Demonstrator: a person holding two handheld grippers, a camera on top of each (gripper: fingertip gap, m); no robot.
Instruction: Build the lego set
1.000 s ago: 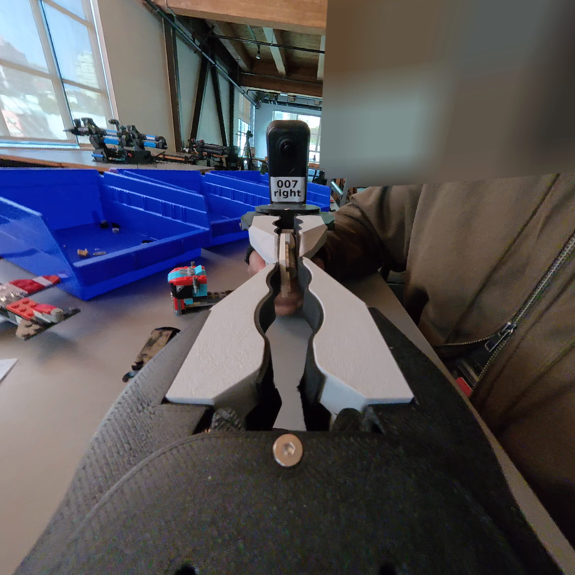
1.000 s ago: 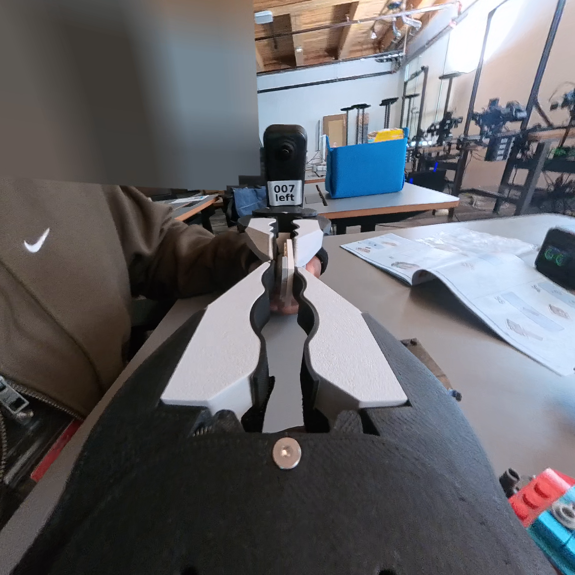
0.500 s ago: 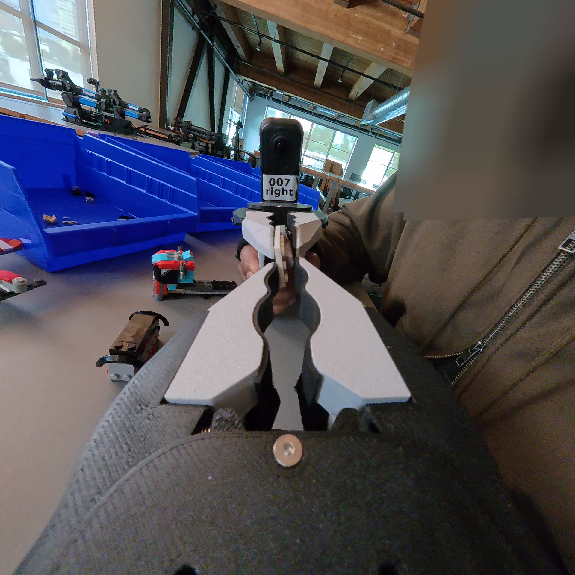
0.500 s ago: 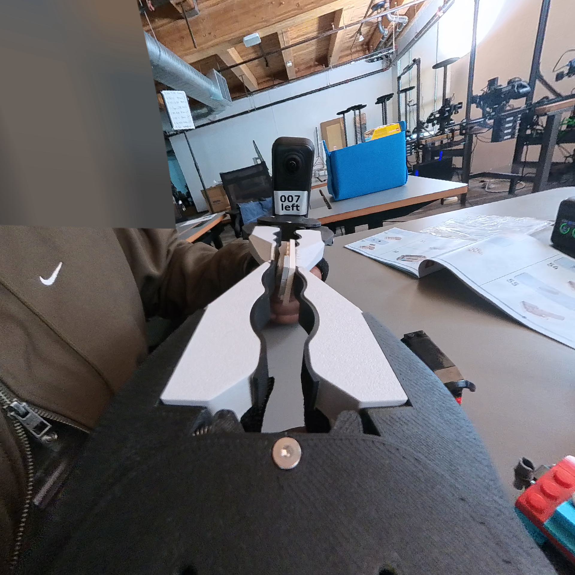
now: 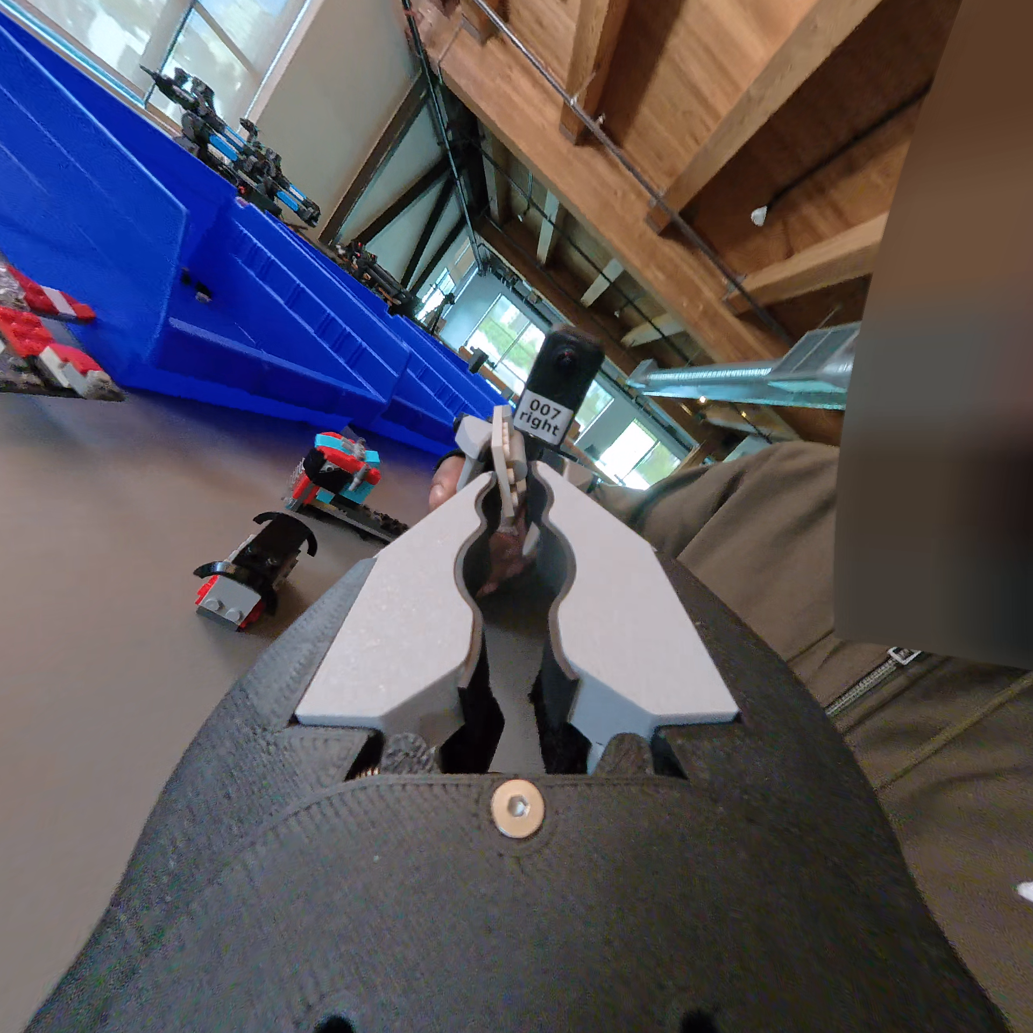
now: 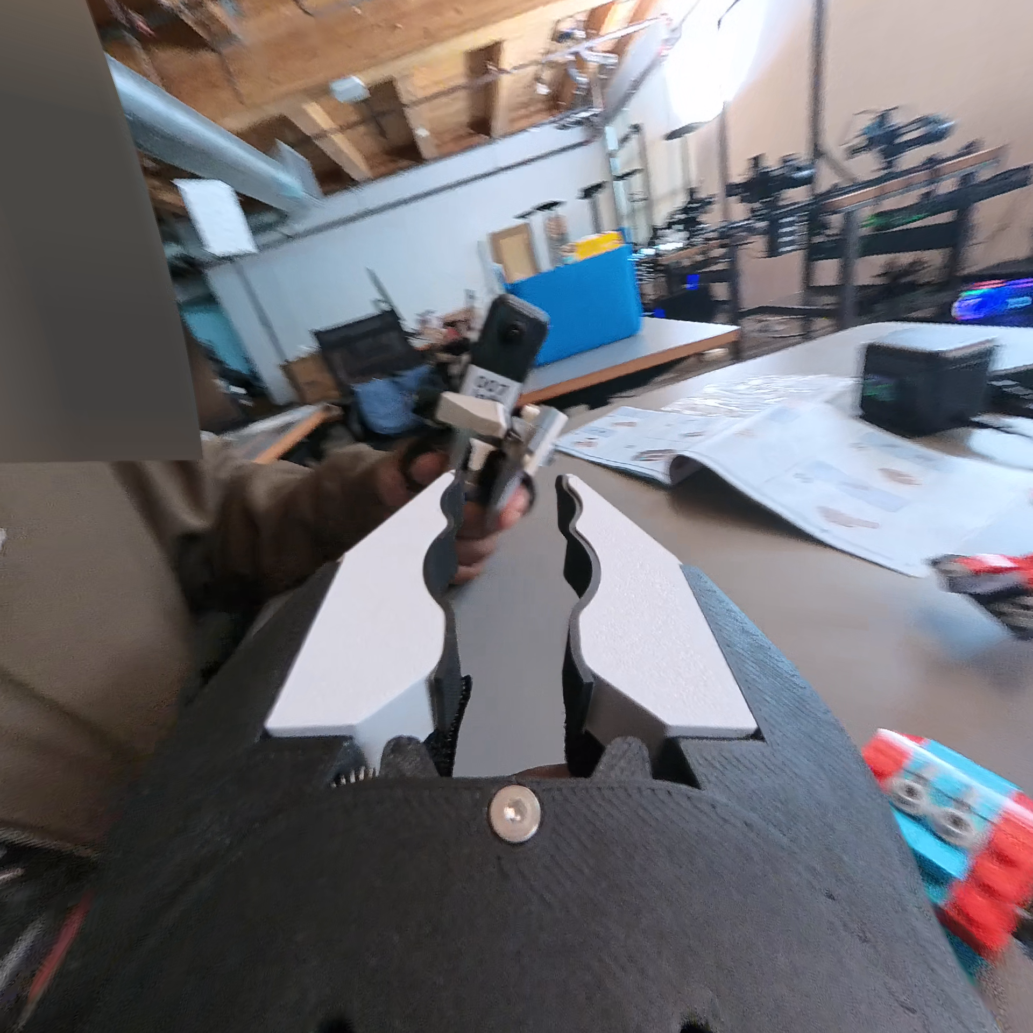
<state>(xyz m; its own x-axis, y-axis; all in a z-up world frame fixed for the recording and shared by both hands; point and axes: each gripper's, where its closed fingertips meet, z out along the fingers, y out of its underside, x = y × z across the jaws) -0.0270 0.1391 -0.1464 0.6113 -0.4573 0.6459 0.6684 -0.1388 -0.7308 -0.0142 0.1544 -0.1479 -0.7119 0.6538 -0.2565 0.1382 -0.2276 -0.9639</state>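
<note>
My left gripper (image 5: 514, 482) is shut on a small flat tan and grey brick piece (image 5: 506, 461) that stands up out of its fingertips. My right gripper (image 6: 508, 485) is open with nothing between its fingers (image 6: 567, 494). The two grippers face each other above the table edge. In the right wrist view, which is blurred, the left gripper (image 6: 503, 441) shows just beyond my tips with the brick piece (image 6: 539, 441) in it. In the left wrist view one finger of the right gripper (image 5: 474, 441) stands beside the piece, apart from it.
Blue bins (image 5: 268, 313) line the far side of the grey table (image 5: 112, 559). A red and teal brick model (image 5: 341, 469), a black one (image 5: 251, 570) and a red and white one (image 5: 39, 341) lie there. An open booklet (image 6: 782, 464) and a black box (image 6: 922, 385) lie beyond the right gripper. The person's jacket (image 5: 838, 559) is close. Both grippers' tips are close together, under 4 cm apart.
Both grippers were shut on the same tan piece. The right gripper's fingers have opened and let it go; the left keeps it. Both views have tilted and moved.
</note>
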